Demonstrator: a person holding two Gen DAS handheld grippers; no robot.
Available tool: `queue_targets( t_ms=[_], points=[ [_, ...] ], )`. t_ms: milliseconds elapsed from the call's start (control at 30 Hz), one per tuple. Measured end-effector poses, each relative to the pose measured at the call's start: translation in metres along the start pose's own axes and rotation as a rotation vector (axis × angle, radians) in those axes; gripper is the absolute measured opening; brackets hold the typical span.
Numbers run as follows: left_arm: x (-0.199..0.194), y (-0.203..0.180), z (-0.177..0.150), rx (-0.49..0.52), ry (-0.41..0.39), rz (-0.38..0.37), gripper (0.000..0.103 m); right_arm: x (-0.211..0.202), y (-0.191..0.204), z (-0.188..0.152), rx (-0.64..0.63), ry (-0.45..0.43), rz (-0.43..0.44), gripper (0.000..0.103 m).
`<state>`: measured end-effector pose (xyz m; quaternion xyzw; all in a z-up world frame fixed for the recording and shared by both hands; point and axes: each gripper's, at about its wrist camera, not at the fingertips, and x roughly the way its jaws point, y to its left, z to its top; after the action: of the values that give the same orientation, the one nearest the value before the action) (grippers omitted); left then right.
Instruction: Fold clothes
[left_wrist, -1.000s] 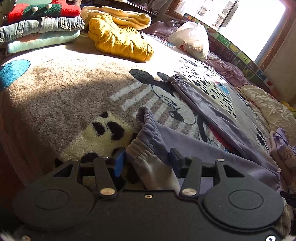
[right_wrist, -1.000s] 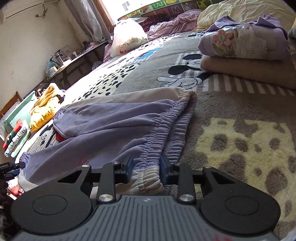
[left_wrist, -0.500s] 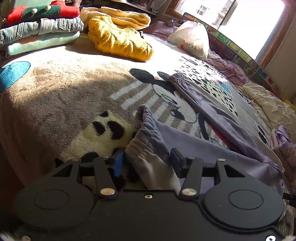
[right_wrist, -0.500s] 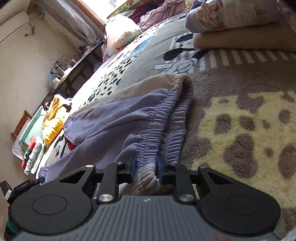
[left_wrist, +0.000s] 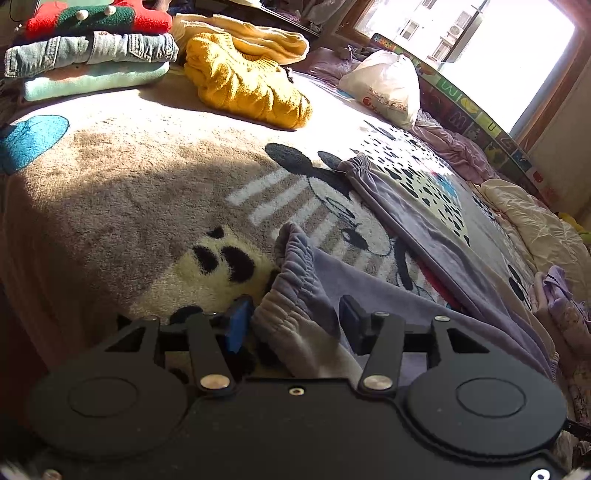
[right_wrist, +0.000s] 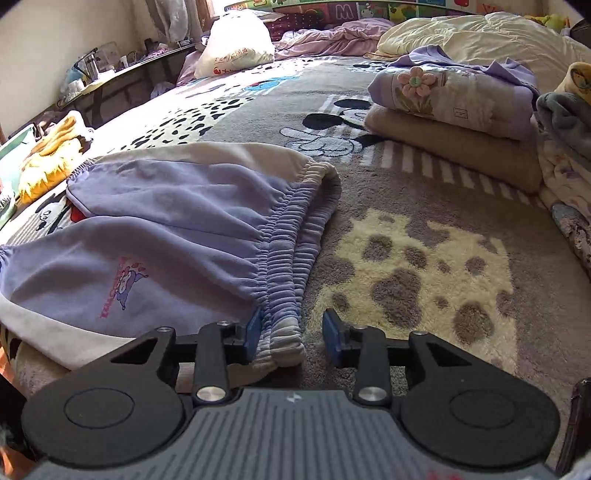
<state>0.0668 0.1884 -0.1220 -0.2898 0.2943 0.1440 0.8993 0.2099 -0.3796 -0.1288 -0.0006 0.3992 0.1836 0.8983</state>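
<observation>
Straddling purple trousers (left_wrist: 369, 295) cuff, left claw (left_wrist: 293, 325) half open, right claw (right_wrist: 291, 332) just opening, waistband between, unpinched

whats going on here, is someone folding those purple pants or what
A person with a handheld gripper in each hand is working on a pair of lavender sweatpants spread on a cartoon-print blanket. The right gripper has just been opening: its jaws stand apart, with the elastic waistband between them but not pinched. The left gripper sits open around one ankle cuff. A stack of folded clothes sits at the far corner.
</observation>
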Motion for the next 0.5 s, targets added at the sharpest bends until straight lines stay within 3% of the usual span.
queue_targets(
  t_ms=[100,167,233,300,400,500],
  points=[
    [0.002,0.001,0.000,0.006,0.002,0.004,0.050,-0.011,0.017,-0.006,-0.049,-0.058,-0.131,0.050],
    [0.004,0.000,-0.001,0.020,0.005,0.021,0.040,-0.023,0.032,-0.009,-0.093,-0.136,-0.217,0.049],
    [0.006,-0.002,-0.002,0.046,0.005,0.040,0.026,-0.037,0.050,-0.013,-0.135,-0.235,-0.206,0.050],
    [-0.001,-0.003,0.000,0.039,-0.020,0.005,0.022,-0.040,0.067,-0.018,-0.179,-0.271,-0.102,0.049],
    [-0.027,0.003,0.006,0.001,-0.136,-0.113,0.023,-0.019,0.091,-0.021,-0.290,-0.142,-0.035,0.044],
    [-0.007,0.013,-0.003,0.009,-0.003,-0.009,0.023,-0.001,0.094,-0.025,-0.315,0.023,-0.013,0.037]
  ],
)
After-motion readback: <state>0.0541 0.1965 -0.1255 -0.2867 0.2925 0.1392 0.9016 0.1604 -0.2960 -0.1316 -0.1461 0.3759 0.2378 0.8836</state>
